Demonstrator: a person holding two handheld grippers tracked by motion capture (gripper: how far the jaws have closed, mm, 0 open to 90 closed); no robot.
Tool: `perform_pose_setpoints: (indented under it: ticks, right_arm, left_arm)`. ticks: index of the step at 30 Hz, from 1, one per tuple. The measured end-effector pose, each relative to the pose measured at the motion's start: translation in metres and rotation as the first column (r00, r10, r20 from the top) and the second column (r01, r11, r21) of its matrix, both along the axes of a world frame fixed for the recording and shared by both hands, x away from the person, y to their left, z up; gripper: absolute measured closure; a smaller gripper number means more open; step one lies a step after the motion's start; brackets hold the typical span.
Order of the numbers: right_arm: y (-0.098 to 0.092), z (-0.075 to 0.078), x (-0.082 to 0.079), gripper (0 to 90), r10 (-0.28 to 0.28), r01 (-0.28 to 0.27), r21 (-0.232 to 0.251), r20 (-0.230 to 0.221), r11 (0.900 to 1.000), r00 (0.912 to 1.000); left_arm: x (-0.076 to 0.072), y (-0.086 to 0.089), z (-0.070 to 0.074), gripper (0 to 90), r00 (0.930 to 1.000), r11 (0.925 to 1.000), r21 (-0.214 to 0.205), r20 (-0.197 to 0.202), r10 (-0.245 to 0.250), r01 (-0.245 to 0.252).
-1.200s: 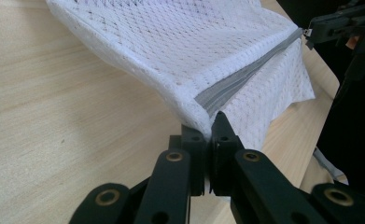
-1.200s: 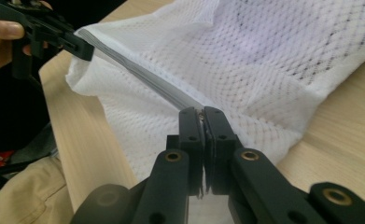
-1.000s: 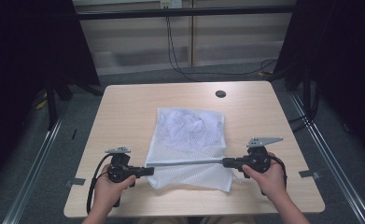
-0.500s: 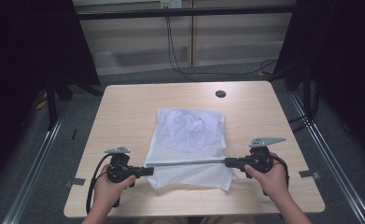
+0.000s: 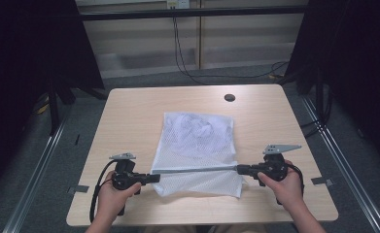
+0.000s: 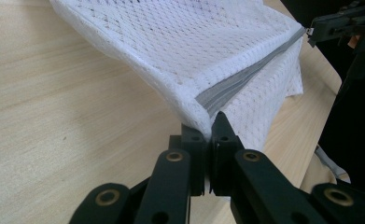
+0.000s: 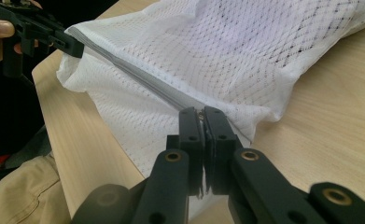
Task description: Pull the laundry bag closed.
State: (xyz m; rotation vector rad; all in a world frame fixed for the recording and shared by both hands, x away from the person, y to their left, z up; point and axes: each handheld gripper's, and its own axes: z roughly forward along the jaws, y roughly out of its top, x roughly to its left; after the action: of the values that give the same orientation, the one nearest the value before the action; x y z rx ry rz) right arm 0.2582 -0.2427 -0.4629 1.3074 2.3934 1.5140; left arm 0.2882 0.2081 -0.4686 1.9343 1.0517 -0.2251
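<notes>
Almost nothing has changed over the last second: your left claw (image 5: 151,178) and right claw (image 5: 240,169) sit where they sat a moment ago, and the white mesh bag (image 5: 199,145) lies in the same place on the counter (image 5: 129,116). The grey zipper band (image 5: 195,170) is as taut between them as it was. To my eye that means the stretch is finished, and you are holding the bag's mouth edge straight, ready for whatever comes next along the zipper.

Both claws are clamped on the bag. In the left gripper view the jaws of the left claw (image 6: 211,127) pinch the corner where the mesh folds over the end of the zipper band (image 6: 245,74). In the right gripper view the right claw (image 7: 202,114) bites the other end of the band (image 7: 138,77), apparently at a small metal piece, perhaps the slider.

The bag sits at the near middle of the counter, its near edge lifted off the wood by your grip while the far part rests flat. It is a soft, open-weave white net, roughly rectangular, puckered into loose wrinkles towards the far end and limp enough to sag below the band. The band is smooth, flat woven grey tape. The counter is pale wood grain with rounded corners and a small dark round cap (image 5: 230,97) near its far edge.
</notes>
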Motion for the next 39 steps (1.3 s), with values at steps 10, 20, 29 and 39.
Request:
perform_pose_setpoints:
  ticks: [10, 20, 29, 39]
  right_arm:
    - [-0.005, -0.002, -0.003, 87.1, -0.017, 0.017, -0.001, -0.01, 0.9999, 0.9998]
    - [-0.007, -0.002, -0.004, 87.1, -0.021, 0.02, -0.012, -0.011, 0.9997, 0.9997]
    - [-0.011, -0.004, -0.005, 87.1, -0.038, 0.038, -0.007, -0.009, 0.9993, 0.9992]
    - [-0.013, -0.007, -0.007, 87.0, -0.041, 0.04, -0.013, -0.01, 0.9991, 0.9991]
  left_arm:
    - [0.0, 0.0, 0.0, 87.4, 1.0, 1.0, 0.005, 0.003, -0.006, 0.006]
    - [0.0, 0.0, 0.0, 87.4, 1.0, 0.9999, 0.013, -0.001, -0.001, 0.001]
    - [-0.001, -0.001, 0.0, 87.4, 0.9999, 0.9999, -0.002, -0.001, -0.011, 0.011]
    - [-0.005, -0.005, -0.001, 81.1, 0.9982, 0.9983, -0.014, 0.02, -0.056, 0.056]
